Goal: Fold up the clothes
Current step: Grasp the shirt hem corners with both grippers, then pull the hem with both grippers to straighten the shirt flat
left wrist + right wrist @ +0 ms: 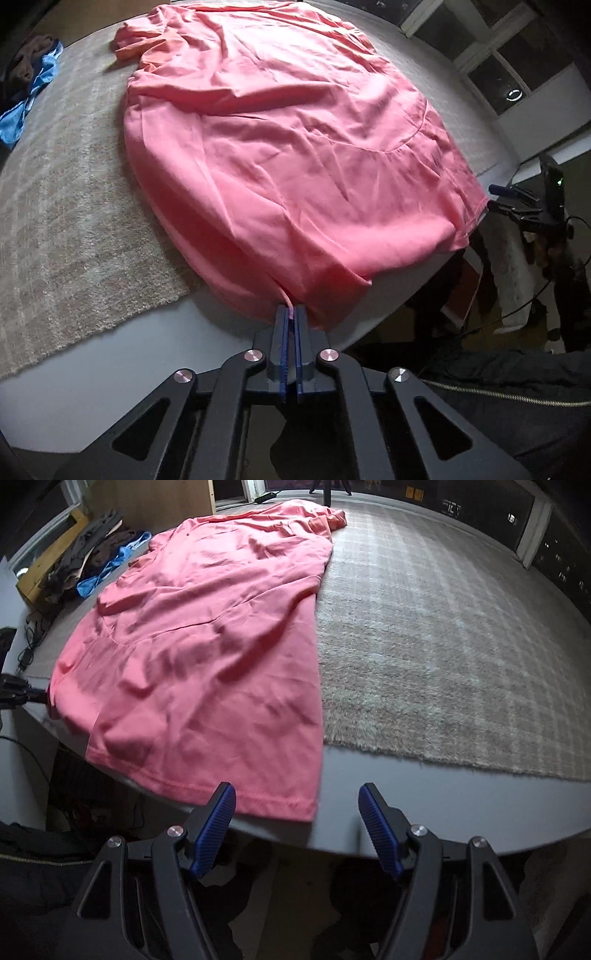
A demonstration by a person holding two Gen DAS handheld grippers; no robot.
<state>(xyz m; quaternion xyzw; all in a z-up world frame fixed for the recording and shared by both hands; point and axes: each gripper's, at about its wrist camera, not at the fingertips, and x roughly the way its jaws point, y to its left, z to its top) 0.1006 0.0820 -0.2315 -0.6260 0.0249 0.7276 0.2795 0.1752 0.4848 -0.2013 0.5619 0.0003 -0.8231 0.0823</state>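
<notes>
Fig.: Pink garment (280, 147) lay spread, wrinkled, across the table (332, 830), partly over the shaggy rug (443, 646), hem at the near edge. Left gripper (291, 314) had its jaws pinched on a hem corner; right gripper (297, 805) hovered w/ jaws wide, empty, just off the other hem corner. Risks, as judged: thin pinch could slip if pulled hard; hem could slide off the edge; rug pile could drag fabric & bunch a fold. No containers seen; a loose clothes pile (110, 557) sat at the far corner.
</notes>
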